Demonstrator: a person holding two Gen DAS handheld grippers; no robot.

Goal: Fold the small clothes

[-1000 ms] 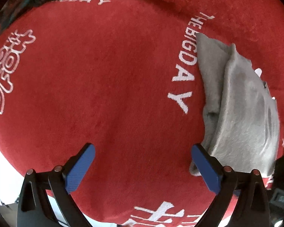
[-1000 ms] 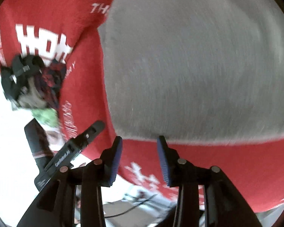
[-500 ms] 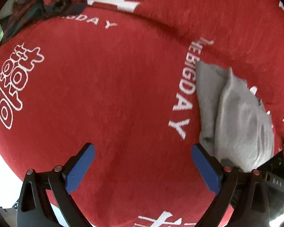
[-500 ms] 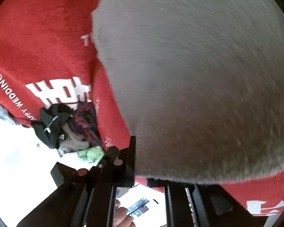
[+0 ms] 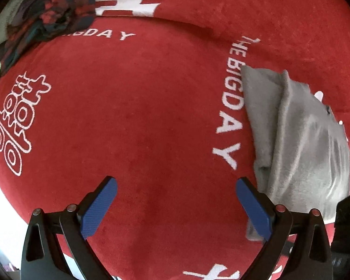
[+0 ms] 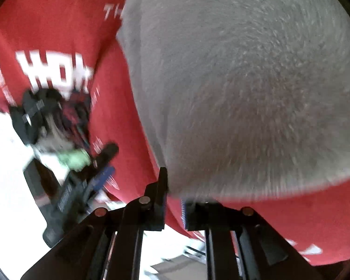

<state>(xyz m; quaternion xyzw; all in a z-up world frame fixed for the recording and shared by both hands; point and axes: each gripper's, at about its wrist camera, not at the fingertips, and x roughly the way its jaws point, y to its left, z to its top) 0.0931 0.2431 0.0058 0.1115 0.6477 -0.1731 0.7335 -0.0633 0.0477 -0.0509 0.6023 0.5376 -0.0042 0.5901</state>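
A grey folded garment lies on the red printed cloth at the right of the left wrist view. My left gripper is open and empty, hovering over bare red cloth, its right finger next to the garment's near edge. In the right wrist view the grey garment fills most of the frame. My right gripper sits at its near edge with the fabric over the fingertips and a narrow gap between the fingers. The view is blurred, so the grip is unclear.
A pile of other clothes, dark plaid and green, sits at the far left corner of the red cloth; it also shows in the right wrist view. The left gripper appears there too. The cloth's edge drops to a bright floor.
The right gripper closed in on the grey garment's near edge and tilted. The left gripper stayed open and drew back slightly, showing more of the clothes pile.
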